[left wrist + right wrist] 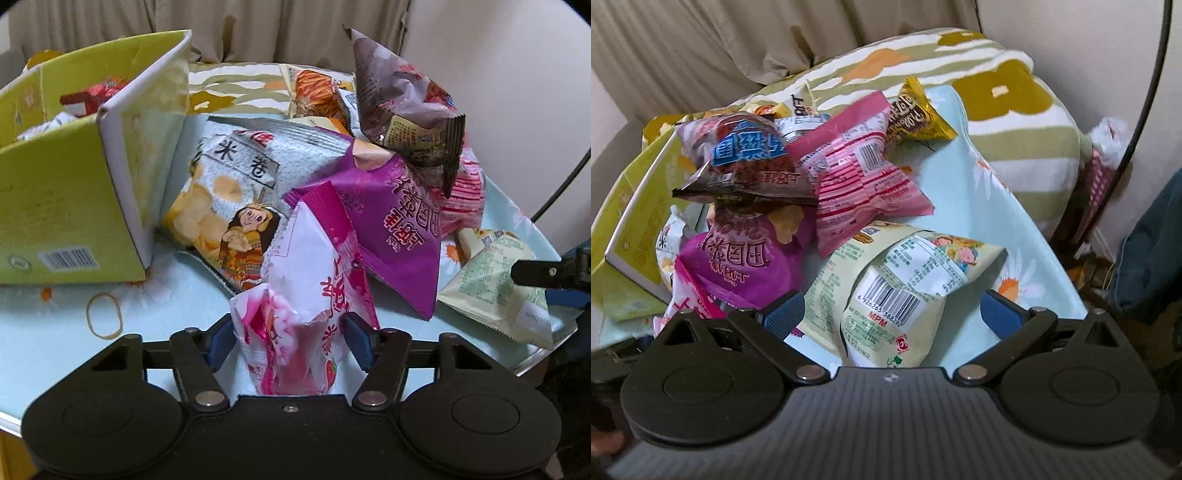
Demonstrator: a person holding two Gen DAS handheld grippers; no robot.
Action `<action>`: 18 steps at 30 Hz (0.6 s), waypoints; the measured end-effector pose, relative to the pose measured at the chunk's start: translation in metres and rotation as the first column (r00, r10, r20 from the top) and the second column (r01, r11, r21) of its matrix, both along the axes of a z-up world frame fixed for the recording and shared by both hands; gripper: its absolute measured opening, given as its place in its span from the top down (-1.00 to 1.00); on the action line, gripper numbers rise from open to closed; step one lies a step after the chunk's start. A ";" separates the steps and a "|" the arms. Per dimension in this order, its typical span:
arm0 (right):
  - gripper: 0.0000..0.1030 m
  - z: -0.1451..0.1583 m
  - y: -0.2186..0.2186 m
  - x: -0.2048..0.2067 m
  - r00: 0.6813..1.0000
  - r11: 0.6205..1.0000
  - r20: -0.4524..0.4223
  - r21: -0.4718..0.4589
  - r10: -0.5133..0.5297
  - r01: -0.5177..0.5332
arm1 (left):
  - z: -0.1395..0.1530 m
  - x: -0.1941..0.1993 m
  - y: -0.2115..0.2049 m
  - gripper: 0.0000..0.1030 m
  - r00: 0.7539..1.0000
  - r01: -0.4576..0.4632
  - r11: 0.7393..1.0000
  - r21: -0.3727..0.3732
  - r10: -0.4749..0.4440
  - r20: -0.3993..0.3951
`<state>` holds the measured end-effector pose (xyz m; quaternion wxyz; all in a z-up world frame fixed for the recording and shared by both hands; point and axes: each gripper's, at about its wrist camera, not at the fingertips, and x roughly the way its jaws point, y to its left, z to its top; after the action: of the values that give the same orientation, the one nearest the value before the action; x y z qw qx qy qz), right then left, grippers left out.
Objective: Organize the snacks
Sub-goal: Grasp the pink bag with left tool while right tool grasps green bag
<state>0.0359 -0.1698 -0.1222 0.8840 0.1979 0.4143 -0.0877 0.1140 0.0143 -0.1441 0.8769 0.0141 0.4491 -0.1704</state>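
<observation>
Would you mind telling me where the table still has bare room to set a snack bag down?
Bare tablecloth lies around the rubber band, before the green box. Another strip runs right of the pink packet. The middle pile is crowded.

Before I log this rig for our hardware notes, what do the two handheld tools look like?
The left tool has a matte black body with two round discs, black linkage arms on silver pivot pins, and blue textured pads. The right tool has the same black discs, silver pins and blue pads, plus a ribbed dark grey centre plate. No cable, sleeve or hand can be made out on either tool.
</observation>
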 end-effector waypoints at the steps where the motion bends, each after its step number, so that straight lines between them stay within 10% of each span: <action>1: -1.00 -0.002 -0.002 0.001 1.000 1.000 -0.004 0.011 -0.003 0.003 | 0.000 -0.001 0.001 -0.21 1.000 -0.006 1.000 -0.004 0.006 0.002; 18: -1.00 -0.013 0.005 0.023 0.999 0.999 -0.006 0.023 -0.037 0.037 | 0.012 -0.015 0.014 0.18 0.998 -0.062 0.996 -0.067 0.063 0.016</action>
<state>0.0592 -0.1652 -0.1354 0.8788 0.2155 0.4140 -0.0997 0.0989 0.0283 -0.1326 0.8860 -0.0275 0.4354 -0.1574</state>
